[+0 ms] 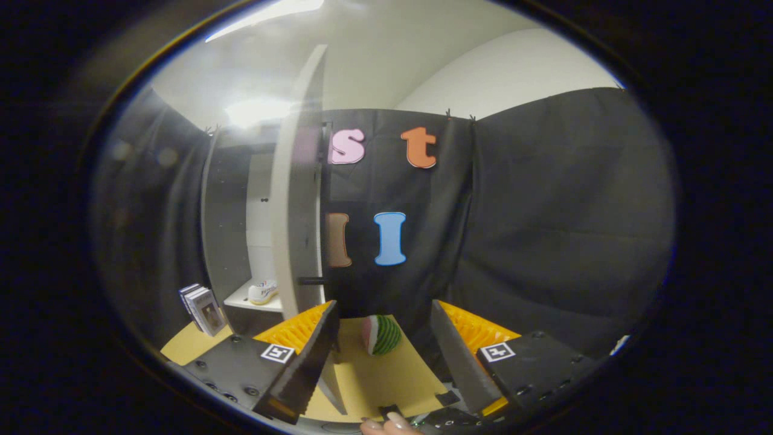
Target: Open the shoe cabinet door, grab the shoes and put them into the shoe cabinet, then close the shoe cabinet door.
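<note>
Shoe (263,292) on shelf inside cabinet (224,229), behind door (296,199).

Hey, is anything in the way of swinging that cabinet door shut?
Nothing visible. The shoe sits on the shelf inside, behind the door. The open hand-held gripper is at the door's edge, near its handle.

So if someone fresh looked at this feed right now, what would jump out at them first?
Probably the white cabinet door, standing open and edge-on just beyond the left finger, with a white shoe on the shelf inside the cabinet behind it. Next, the watermelon-slice toy on the tan floor mat just ahead of the open, empty fingers. A small stack of books leans outside the cabinet's left side.
</note>
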Action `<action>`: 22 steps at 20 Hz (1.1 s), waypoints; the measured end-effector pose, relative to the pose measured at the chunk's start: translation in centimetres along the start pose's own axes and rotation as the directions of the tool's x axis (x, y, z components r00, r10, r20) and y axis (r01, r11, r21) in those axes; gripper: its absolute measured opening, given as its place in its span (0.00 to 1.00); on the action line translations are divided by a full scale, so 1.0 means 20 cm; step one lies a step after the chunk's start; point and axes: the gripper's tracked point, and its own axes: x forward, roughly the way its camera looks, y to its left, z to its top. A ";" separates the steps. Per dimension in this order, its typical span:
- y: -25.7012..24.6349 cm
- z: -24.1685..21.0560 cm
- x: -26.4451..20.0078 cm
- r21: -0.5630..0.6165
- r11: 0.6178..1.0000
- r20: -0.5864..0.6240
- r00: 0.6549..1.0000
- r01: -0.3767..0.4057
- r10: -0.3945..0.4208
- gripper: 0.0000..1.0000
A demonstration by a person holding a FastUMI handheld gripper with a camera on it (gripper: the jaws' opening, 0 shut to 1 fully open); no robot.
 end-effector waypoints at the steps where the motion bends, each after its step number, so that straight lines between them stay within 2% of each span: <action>1: -0.01 -0.03 0.07 0.005 1.000 -0.004 1.000 -0.013 0.013 0.96; 5: -0.04 -0.11 0.30 0.028 0.997 -0.030 0.997 -0.075 0.076 0.96; 12: 0.14 -0.16 0.64 0.057 0.980 -0.050 0.980 -0.191 0.194 0.95; 17: 0.23 -0.15 0.69 0.061 0.973 -0.037 0.973 -0.225 0.227 0.93; 22: 0.36 -0.14 0.63 0.020 0.972 -0.021 0.972 -0.233 0.233 0.90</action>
